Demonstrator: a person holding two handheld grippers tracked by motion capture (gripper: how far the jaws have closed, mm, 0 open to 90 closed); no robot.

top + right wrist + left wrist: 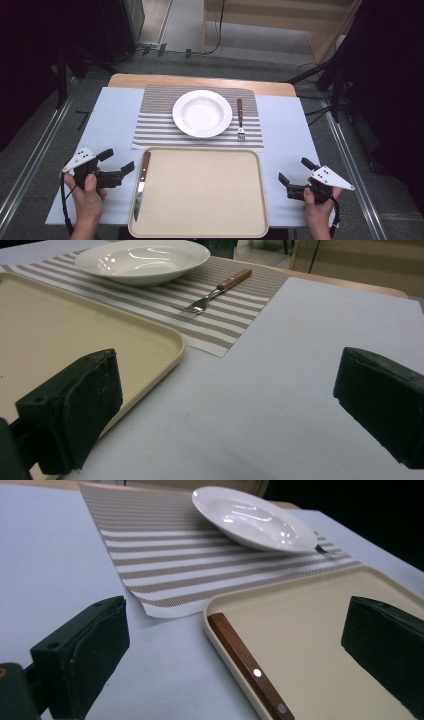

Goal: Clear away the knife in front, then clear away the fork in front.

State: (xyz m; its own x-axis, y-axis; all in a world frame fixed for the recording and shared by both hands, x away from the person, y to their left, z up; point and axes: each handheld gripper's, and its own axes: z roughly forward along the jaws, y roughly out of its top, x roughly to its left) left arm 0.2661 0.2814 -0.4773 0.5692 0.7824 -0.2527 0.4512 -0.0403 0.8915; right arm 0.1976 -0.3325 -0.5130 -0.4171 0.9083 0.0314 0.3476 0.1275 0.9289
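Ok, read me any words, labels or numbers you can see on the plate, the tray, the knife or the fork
None: no readable text anywhere.
The plate is plain white.
The tray is plain beige.
The knife shows rivets on its wooden handle, no marking.
The fork is too small to tell any stamp.

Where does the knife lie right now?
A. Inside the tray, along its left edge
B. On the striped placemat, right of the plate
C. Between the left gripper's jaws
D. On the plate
A: the knife lies inside the tray along its left rim, clear of the open left gripper.
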